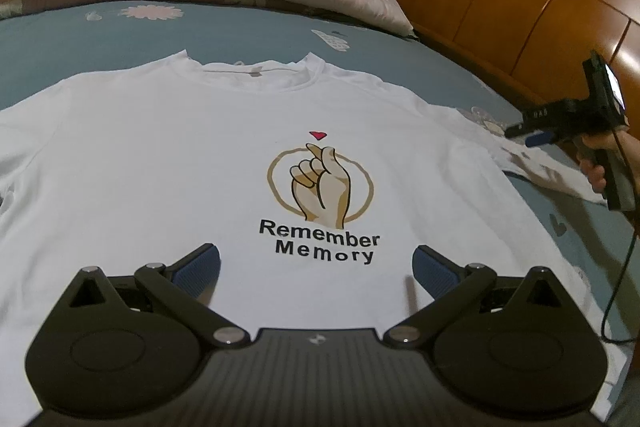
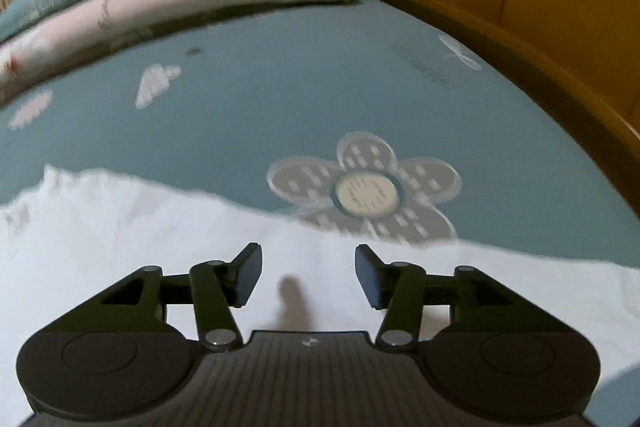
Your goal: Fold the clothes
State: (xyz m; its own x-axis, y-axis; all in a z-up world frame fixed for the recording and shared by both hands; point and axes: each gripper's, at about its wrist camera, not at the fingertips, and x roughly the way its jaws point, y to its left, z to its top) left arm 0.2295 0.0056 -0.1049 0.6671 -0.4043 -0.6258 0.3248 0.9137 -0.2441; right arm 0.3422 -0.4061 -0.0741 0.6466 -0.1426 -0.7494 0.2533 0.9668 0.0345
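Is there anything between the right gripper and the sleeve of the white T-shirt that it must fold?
Nothing visible. The right gripper is open just above the white T-shirt sleeve, with only bare cloth between its fingers. Beyond the sleeve's edge lies only the blue bedsheet.

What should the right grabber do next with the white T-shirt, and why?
Probably lower the right gripper and pinch the sleeve under it. The white T-shirt lies spread flat, print up, on the blue bedsheet, nothing folded yet. The right jaws stand open over the white cloth, holding nothing; the left gripper is open too.
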